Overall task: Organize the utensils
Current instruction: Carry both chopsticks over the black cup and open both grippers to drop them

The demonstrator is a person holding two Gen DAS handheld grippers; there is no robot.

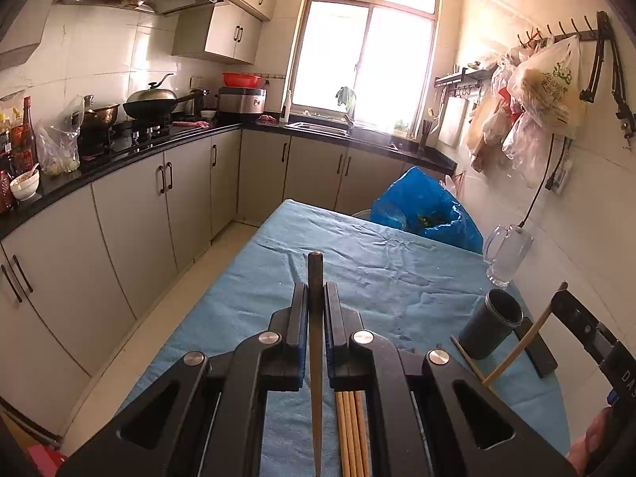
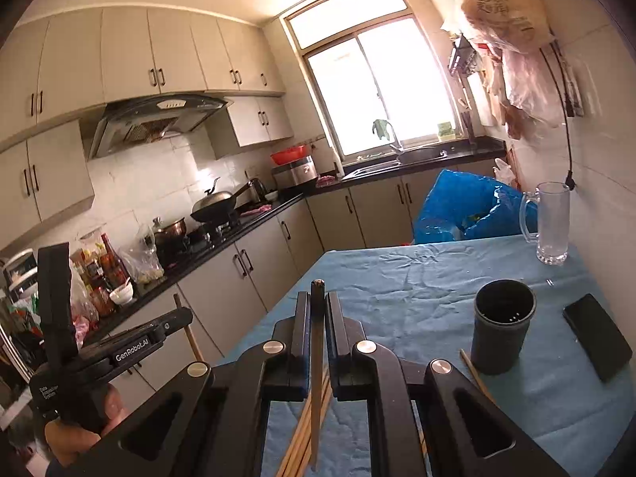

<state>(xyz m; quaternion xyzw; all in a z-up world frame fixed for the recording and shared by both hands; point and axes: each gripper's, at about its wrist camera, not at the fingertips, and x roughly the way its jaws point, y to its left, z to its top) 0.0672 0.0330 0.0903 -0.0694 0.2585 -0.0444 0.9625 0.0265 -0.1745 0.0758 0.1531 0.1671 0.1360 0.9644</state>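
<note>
Each gripper clamped one chopstick above the blue-clothed table (image 2: pixel 397 278).
The left gripper (image 1: pixel 316 290) and right gripper (image 2: pixel 317 298) should tip their thin dark-tipped wooden chopsticks (image 1: pixel 316 318) upright over the dark cylindrical plastic holder (image 2: pixel 503 326), releasing singly.

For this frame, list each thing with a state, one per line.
left gripper: shut on a chopstick
right gripper: shut on a second chopstick
black utensil cup: upright, looks empty
glass mug: upright, empty
loose chopsticks: lying on the blue tablecloth
black phone: lying flat
</note>
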